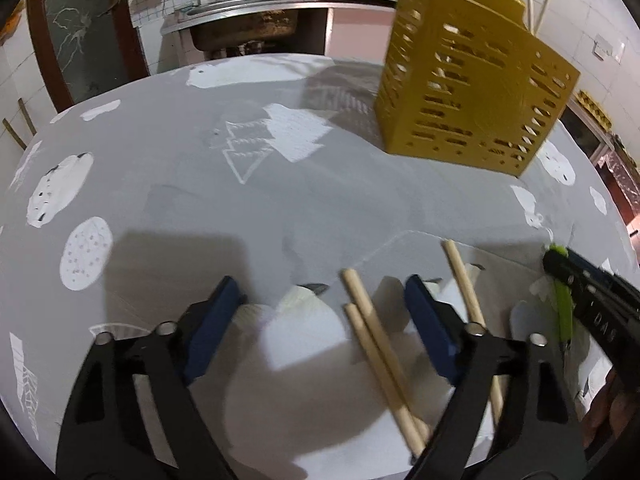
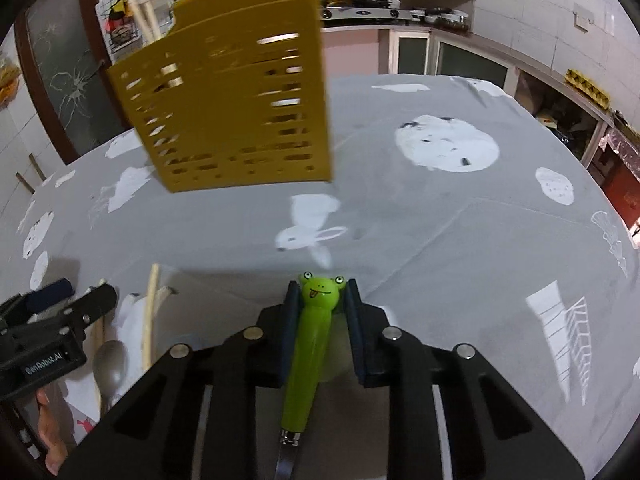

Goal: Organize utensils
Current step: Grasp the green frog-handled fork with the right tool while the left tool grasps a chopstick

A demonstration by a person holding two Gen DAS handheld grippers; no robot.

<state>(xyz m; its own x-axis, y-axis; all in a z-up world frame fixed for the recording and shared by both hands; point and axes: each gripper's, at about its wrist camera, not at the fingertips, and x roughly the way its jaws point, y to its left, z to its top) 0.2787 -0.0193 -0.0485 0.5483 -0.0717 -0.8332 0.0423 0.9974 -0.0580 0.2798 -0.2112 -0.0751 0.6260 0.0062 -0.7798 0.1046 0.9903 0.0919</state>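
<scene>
While the grey patterned tablecloth [image 1: 280,200] covered the whole table, the yellow slotted utensil holder [image 1: 468,92] stood upright at one o'clock in the left wrist view, chopsticks rising from it. The left gripper [image 1: 324,320] hung spread wide above three loose wooden chopsticks [image 1: 376,340] at six o'clock. The right gripper [image 2: 320,312], at six o'clock in its own view, pinched the green frog-handled utensil [image 2: 310,344] between its pads.

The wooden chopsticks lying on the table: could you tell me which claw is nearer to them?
Left. The left claw hangs open right over the wooden chopsticks, two of them between its fingers. The right claw sits off to their right, shut on the green frog-handled utensil.
</scene>
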